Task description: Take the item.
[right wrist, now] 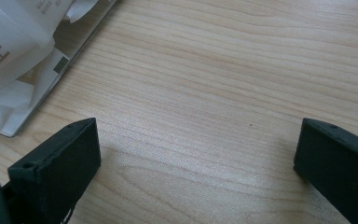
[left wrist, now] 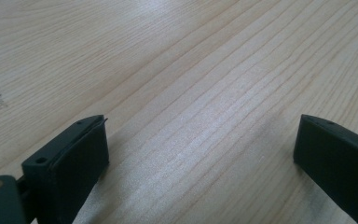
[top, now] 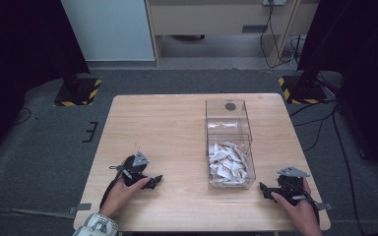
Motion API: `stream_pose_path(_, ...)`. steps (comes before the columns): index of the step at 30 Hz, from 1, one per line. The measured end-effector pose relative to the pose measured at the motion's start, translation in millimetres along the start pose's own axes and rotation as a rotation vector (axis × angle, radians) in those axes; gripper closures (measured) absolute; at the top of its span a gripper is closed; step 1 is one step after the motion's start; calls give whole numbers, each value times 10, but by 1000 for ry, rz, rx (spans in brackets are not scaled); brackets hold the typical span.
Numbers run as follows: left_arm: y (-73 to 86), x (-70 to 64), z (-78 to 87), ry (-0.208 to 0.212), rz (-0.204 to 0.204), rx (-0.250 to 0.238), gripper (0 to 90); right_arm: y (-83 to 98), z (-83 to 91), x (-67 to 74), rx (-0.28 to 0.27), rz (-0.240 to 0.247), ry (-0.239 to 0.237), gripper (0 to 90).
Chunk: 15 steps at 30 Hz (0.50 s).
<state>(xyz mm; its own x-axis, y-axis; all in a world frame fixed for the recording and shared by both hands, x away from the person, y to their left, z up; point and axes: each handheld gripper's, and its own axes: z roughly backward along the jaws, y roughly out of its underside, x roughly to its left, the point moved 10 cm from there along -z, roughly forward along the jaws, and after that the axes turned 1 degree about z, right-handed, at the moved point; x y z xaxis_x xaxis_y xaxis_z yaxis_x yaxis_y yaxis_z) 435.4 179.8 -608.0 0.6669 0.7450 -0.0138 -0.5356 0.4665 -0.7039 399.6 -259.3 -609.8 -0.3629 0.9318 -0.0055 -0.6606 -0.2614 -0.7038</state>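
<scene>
Standing right of centre on the table (top: 167, 128), in the high view, is a clear box (top: 229, 142) with two compartments in a row; the near one is heaped with white packets (top: 228, 164), the far one holds what looks like a single packet (hard to tell through the plastic). The left gripper (top: 155, 181) lies low at the near left of the table, held by the left hand (top: 123, 191), its jaws pointing right toward the box. The right gripper (top: 265, 188) sits at the near right, just beside the box's near corner, in the right hand (top: 300, 209), jaws pointing left.

From the left gripper view, the jaws are spread wide over bare wood, gripping nothing.

From the right gripper view, the jaws likewise gape with nothing between them, and the box's corner (right wrist: 42, 100) with printed packets (right wrist: 9, 51) lies at upper left.
</scene>
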Motion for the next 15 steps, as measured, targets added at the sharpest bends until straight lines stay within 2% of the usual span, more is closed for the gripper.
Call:
stream_pose_path(9,6,-22,7,1,0,2,20,-1,0,-1,0,2,0,8)
stream_pose_path(13,-8,-70,11,17,-16,6,30,0,0,-1,0,-1,0,8)
stream_pose_path(15,-42,-76,27,18,-13,-8,31,0,0,-1,0,1,-1,8)
